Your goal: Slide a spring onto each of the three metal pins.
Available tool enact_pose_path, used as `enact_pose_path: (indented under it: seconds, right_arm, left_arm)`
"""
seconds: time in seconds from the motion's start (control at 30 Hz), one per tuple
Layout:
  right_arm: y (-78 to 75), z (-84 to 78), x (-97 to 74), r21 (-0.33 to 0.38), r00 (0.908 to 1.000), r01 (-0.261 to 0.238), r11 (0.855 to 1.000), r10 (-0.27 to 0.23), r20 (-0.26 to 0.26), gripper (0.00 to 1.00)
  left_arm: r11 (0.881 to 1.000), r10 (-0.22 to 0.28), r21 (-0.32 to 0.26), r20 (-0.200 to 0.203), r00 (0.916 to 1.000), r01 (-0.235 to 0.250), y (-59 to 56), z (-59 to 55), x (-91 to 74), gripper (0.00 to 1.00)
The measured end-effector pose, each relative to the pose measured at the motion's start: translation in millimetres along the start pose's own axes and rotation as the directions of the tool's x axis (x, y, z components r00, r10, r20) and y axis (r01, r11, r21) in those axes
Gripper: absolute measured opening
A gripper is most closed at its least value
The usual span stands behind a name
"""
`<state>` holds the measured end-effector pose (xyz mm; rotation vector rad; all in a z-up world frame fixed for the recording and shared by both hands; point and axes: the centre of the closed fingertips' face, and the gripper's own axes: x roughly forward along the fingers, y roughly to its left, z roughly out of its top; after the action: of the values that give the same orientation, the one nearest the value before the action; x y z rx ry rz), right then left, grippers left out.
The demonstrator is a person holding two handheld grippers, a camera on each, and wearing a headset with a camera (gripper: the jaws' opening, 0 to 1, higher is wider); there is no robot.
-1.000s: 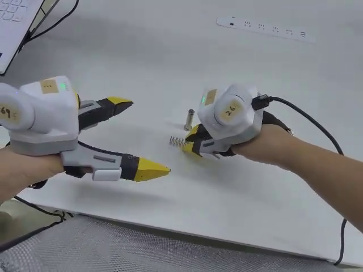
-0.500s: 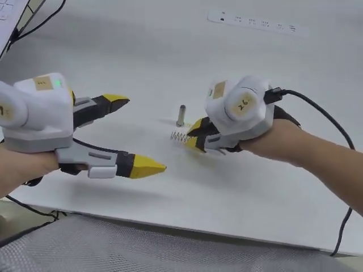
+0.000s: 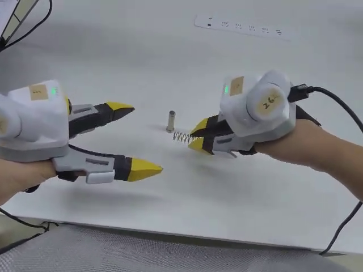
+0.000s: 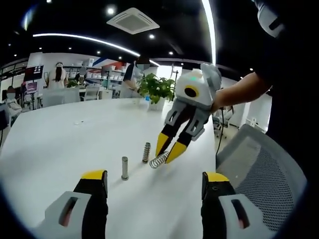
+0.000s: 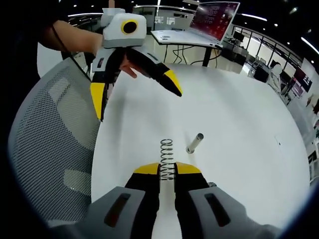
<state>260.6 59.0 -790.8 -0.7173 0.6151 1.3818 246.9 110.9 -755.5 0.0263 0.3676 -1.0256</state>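
My right gripper (image 3: 195, 136) is shut on one end of a small coil spring (image 3: 181, 136), which sticks out past the yellow tips toward a bare upright metal pin (image 3: 171, 120). In the right gripper view the spring (image 5: 166, 152) stands between the tips (image 5: 167, 169), with the pin (image 5: 194, 143) just to its right. My left gripper (image 3: 133, 137) hovers open and empty on the left. From the left gripper view, the bare pin (image 4: 124, 168) stands ahead of the open tips (image 4: 154, 177). A second pin wearing a spring (image 4: 146, 152) stands behind it, beside the held spring (image 4: 158, 160).
The white table (image 3: 170, 56) has a power strip (image 3: 244, 27) at its far edge. A black cable (image 3: 340, 113) trails from my right gripper. A grey mesh chair (image 3: 142, 252) sits below the table's near edge (image 3: 170, 229).
The right gripper has carried the spring a little to the right, from the pin's lower left to its lower right. The left gripper stays open in much the same place.
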Motion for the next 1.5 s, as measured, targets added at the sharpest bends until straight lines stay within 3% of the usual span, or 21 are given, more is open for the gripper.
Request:
enact_pose_path:
  seconds: [0.23,0.63,1.1,1.5]
  right_arm:
    - [7.0,3.3,-5.0,-0.051,0.9998,-0.016,0.999,0.016,-0.008,0.08]
    - [14.8,10.0,-10.7,-0.098,0.9991,-0.042,0.994,0.042,0.002,0.08]
    - [19.2,9.0,-18.1,-0.120,0.9988,-0.048,0.992,0.049,0.007,0.08]
    - [18.4,12.6,-22.8,-0.120,0.9980,-0.049,0.992,0.054,0.032,0.08]
  left_arm:
    - [0.998,-0.064,0.018,-0.019,0.9978,0.065,-9.9,-0.8,11.2,0.49]
    - [0.990,-0.126,0.054,-0.045,0.9910,0.128,-17.4,1.4,27.9,0.30]
    - [0.976,-0.195,0.083,-0.055,0.9793,0.199,-31.2,5.9,44.3,0.17]
    - [0.974,-0.211,0.081,-0.040,0.9767,0.213,-33.9,10.5,46.9,0.11]
